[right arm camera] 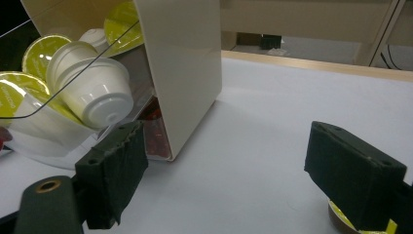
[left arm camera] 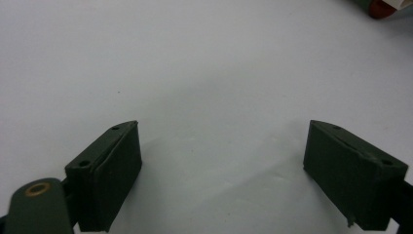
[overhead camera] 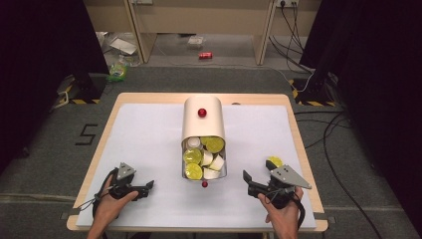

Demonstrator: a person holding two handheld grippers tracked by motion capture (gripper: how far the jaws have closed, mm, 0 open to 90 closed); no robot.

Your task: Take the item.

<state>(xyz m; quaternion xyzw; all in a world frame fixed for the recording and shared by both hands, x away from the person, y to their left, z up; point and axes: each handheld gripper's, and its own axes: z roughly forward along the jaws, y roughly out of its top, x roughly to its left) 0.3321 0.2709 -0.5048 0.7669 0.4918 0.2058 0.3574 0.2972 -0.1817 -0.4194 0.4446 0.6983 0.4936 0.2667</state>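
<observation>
Light, slick capsule [overhead camera: 275, 161] near table's [overhead camera: 149, 149] right edge: pinch its rim; both right gripper [overhead camera: 259, 176] and left gripper [overhead camera: 147, 187] spread, empty.

red can [overhead camera: 205, 56] on floor beyond table | green packet [overhead camera: 118, 70] at floor left | cables [overhead camera: 334, 144] right
</observation>
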